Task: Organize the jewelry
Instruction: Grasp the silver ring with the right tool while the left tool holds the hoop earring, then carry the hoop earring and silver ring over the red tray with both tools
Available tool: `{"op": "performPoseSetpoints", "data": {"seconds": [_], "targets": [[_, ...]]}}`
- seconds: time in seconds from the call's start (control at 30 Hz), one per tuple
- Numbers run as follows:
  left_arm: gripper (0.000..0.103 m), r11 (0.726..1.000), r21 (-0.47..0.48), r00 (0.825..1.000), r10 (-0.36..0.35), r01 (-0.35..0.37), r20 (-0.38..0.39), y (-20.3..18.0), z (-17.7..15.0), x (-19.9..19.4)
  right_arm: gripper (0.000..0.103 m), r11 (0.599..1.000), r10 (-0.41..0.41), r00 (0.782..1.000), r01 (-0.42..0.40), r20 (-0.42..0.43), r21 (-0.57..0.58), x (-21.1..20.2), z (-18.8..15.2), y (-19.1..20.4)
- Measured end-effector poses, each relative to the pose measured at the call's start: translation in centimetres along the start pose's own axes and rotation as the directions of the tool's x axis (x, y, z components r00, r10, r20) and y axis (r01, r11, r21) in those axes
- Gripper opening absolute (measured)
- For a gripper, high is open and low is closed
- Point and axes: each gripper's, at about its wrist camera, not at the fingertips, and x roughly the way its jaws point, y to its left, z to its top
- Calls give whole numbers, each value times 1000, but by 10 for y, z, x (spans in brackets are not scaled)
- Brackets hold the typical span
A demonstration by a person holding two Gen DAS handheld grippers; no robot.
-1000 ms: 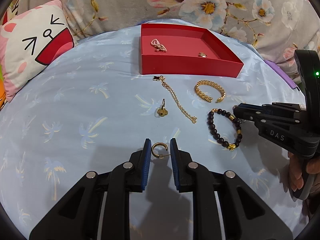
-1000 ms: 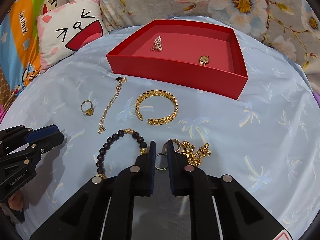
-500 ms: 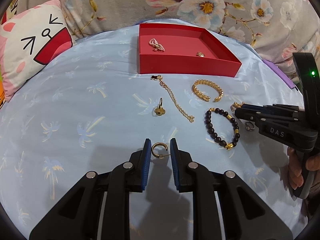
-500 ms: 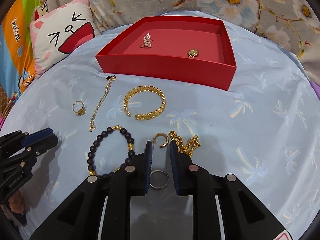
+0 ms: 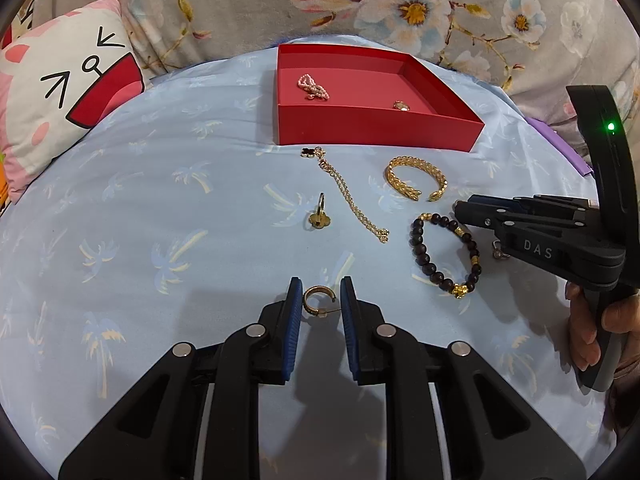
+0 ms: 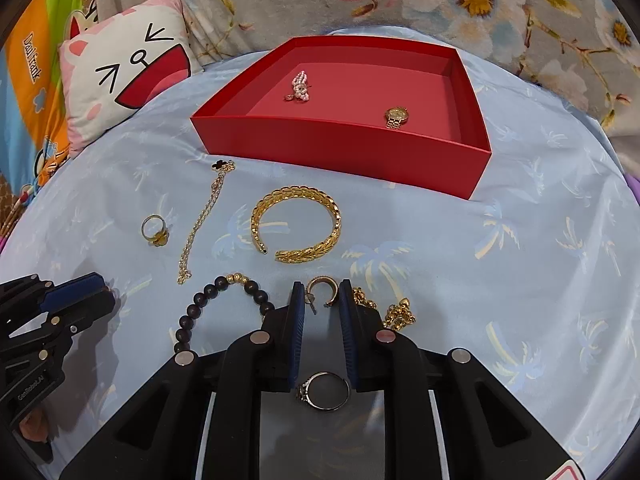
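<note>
Left wrist view: the left gripper (image 5: pixel 319 300) points down at the near part of the bed (image 5: pixel 160 200), its blue pads nipped onto a gold hoop earring (image 5: pixel 317 299); the hoop touches one pad and its post the other. At the bed's far edge sits the red tray (image 5: pixel 372 132), holding a pearl piece (image 5: pixel 313 86) towards its left wall and a gold watch (image 5: pixel 401 106) towards its right. Just in front of the tray's near wall a chain bracelet (image 5: pixel 352 196) runs down the sheet, with a clover ring (image 5: pixel 318 216) to its left and a gold cuff (image 5: pixel 416 178) to its right. Nearer lies a beaded bracelet (image 5: pixel 424 256). The right gripper (image 5: pixel 460 208) reaches in from the bed's right edge over those beads, carried by a hand (image 5: pixel 592 328). A cat cushion (image 5: pixel 68 108) leans at the far left corner

Right wrist view: a second hoop earring (image 6: pixel 324 286) stands between the right gripper's tips, the gap narrow and nearly filled; I cannot tell whether the pads pinch it or only straddle it. A silver ring (image 6: pixel 323 391) shows lower down between the fingers, and a gold chain heap (image 6: pixel 396 312) lies just right of the tips
</note>
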Motion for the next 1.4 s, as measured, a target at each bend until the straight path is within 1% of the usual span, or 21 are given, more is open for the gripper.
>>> {"op": "performPoseSetpoints", "data": {"seconds": [0.2,0.33,0.47,0.6,0.67,0.73,0.8,0.87,0.93,1.0,1.07,1.2,1.37,1.4], "targets": [[19,1000,-6,1000,4,-4,10,3,2,-2,17,1000,13,999,-13,31,13,-12,0,-3],[19,1000,-8,999,-4,5,40,7,15,-15,16,999,36,997,-38,62,30,-32,10,-10],[19,999,46,997,-8,5,71,9,48,-27,17,998,46,993,-51,109,45,-54,40,-26],[19,997,76,992,-25,15,121,9,102,-27,17,998,12,987,-22,160,64,-62,82,-48],[19,996,90,987,-14,0,159,5,129,-21,17,997,1,986,-15,168,80,-57,104,-57],[19,996,93,984,-25,8,178,-2,163,-7,17,996,0,987,-15,163,91,-47,124,-65],[19,994,95,985,-64,49,163,-8,190,12,17,996,-26,986,11,163,92,-35,142,-70],[19,993,103,986,-71,56,151,-16,213,36,17,995,-38,988,23,153,100,-18,160,-76],[19,994,101,988,-51,37,145,-22,232,63,17,994,-45,990,31,137,108,1,175,-83],[19,995,94,991,-55,44,118,-25,247,91,17,992,-50,992,37,112,122,22,187,-92],[19,994,85,995,-69,62,78,-26,257,116,17,990,-34,996,22,79,141,42,195,-100],[19,996,79,999,-32,29,31,-30,266,157,17,988,-32,999,27,27,155,74,204,-109],[20,996,89,1000,-25,25,-3,-33,271,180,18,990,-34,999,35,-12,137,95,207,-109],[25,996,85,1000,-14,14,-2,-32,271,182,18,990,-41,999,43,-12,134,97,207,-108]]}}
